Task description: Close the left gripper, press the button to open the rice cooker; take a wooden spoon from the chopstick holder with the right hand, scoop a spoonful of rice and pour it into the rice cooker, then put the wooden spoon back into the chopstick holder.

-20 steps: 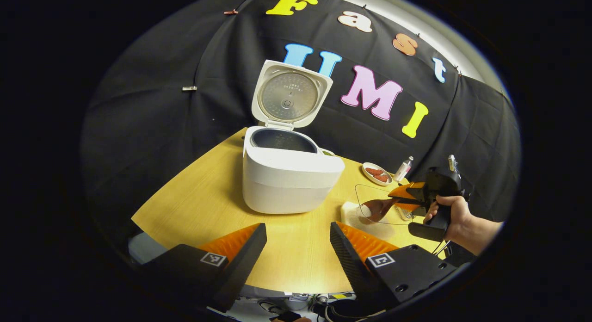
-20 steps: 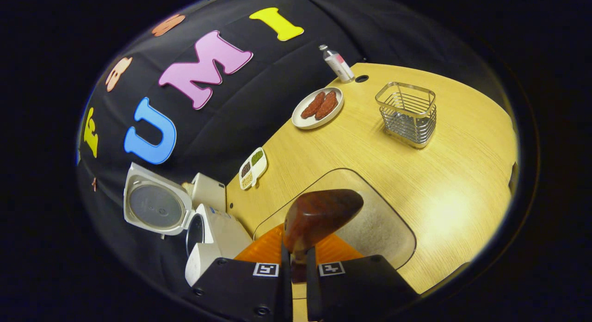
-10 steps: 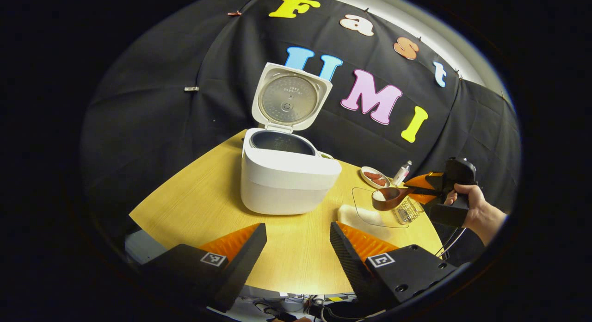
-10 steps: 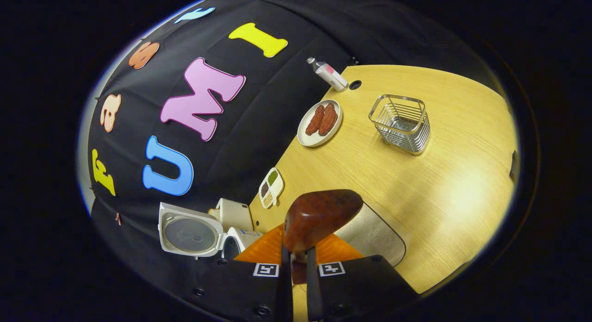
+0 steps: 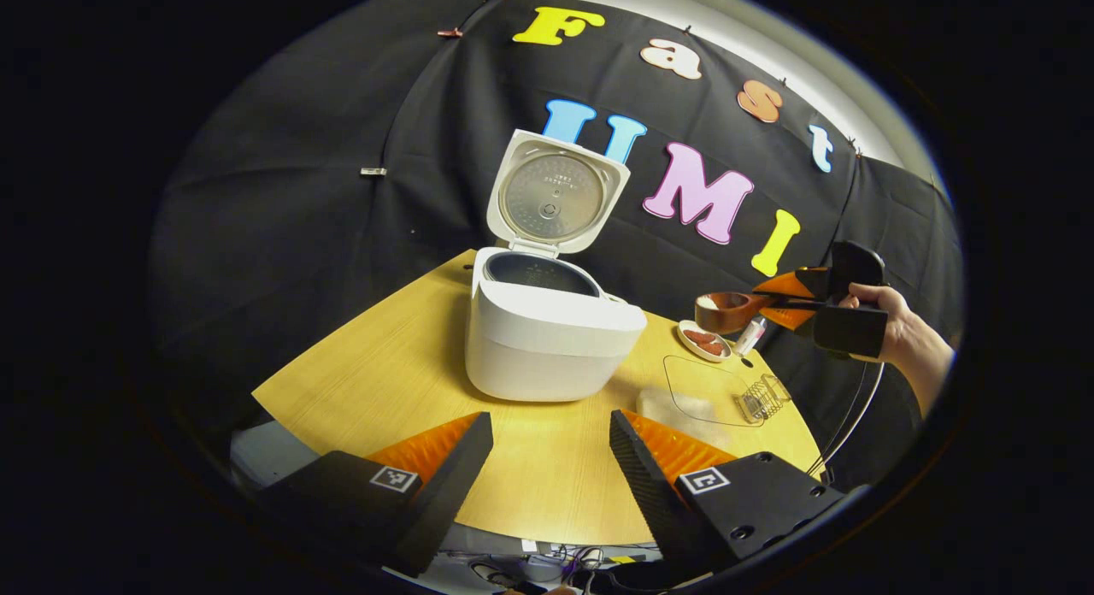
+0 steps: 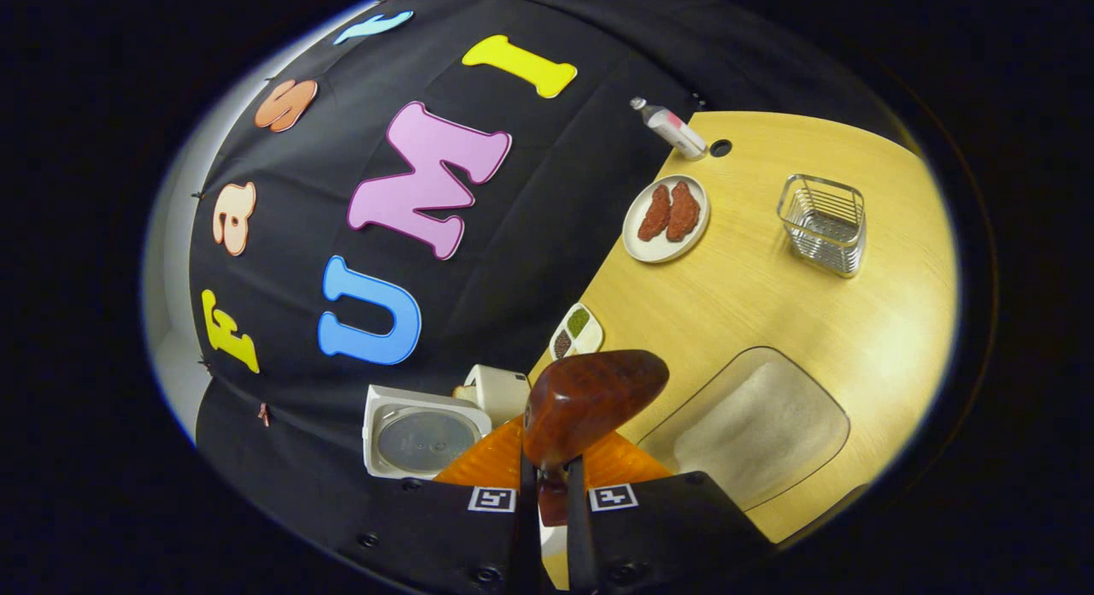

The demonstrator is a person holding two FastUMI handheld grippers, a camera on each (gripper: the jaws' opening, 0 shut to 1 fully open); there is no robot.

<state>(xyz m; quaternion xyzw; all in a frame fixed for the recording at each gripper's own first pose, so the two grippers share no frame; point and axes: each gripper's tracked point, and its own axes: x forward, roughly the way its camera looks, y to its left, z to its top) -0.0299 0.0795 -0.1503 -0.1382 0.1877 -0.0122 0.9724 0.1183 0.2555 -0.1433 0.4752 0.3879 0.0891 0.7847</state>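
Clamping the wooden spoon (image 6: 590,403), right tongs (image 6: 547,484) hover above table (image 6: 769,296).

Your left gripper (image 5: 551,445) has a black body with square tag markings and screws; ribbed wedge jaws. Your bare right hand (image 5: 889,321) wraps a black handle.

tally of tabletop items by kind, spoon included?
Appliances: 1, rice cooker
Rice containers: 1, clear rice container
Dishes: 2, plate, divided dish
Holders: 1, wire chopstick holder
Bottles: 1, bottle
Utensils: 1, wooden spoon
Total: 7
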